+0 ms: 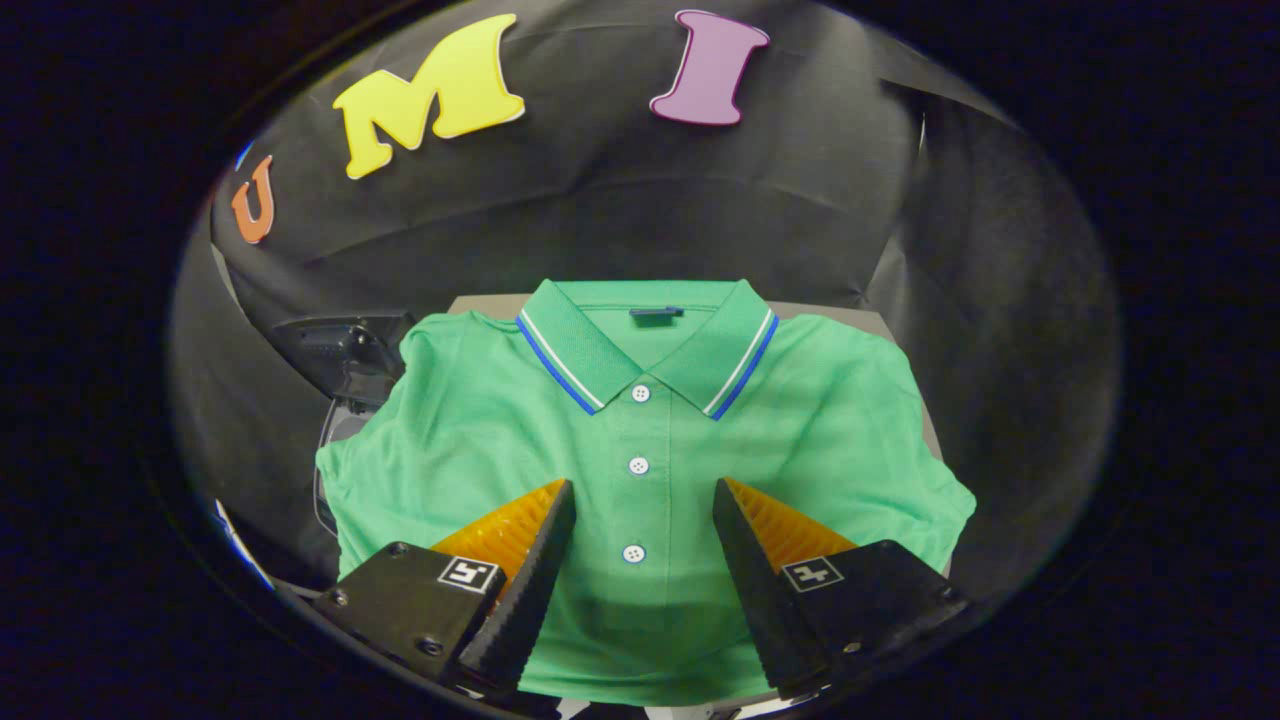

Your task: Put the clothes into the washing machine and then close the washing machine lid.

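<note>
a: from the gripper view, your gripper [644, 500] is spread wide and grasping nothing, hovering over the green polo shirt [640, 440].

b: where does the shirt lie?

a: flat and neatly spread on the counter [905, 335], collar [645, 345] at 12 o'clock, button placket [638, 466] running between your fingers. a dark object, likely the washing machine [340, 360], sits at 10 o'clock beside the sleeve.

b: how will it handle?

a: soft, light, limp; expect it to drape and trail. pinch a bunched fold near the placket rather than a flat single layer.
</note>
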### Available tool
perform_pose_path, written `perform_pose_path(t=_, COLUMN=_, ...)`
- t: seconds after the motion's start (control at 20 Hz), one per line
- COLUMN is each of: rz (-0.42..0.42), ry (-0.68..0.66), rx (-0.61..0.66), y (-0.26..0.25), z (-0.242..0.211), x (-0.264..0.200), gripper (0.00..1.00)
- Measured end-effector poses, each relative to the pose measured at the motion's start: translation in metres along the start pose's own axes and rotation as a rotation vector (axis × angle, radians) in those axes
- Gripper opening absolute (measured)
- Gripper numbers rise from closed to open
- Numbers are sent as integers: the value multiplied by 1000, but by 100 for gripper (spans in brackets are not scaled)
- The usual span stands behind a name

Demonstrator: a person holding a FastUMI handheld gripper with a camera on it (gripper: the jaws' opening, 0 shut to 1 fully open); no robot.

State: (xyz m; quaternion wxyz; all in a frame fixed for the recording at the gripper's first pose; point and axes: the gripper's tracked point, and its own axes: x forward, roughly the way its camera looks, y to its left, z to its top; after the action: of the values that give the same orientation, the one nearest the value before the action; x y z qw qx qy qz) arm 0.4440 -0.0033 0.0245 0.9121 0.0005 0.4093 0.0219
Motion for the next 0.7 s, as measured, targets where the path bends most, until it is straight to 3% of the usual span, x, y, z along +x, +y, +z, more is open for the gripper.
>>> perform_pose_path(t=0.05, rz=-6, ry=12, rx=6, y=0, z=2, x=1, gripper=88)
perform_pose_path(t=0.55, rz=-24, ry=92, rx=35, y=16, z=6, x=-4, gripper=39)
perform_pose_path(t=0.65, rz=-51, ry=63, rx=77, y=18, z=8, x=-3, gripper=12)
perform_pose_path(t=0.7, rz=-59, ry=39, rx=68, y=16, z=7, x=-2, gripper=7)
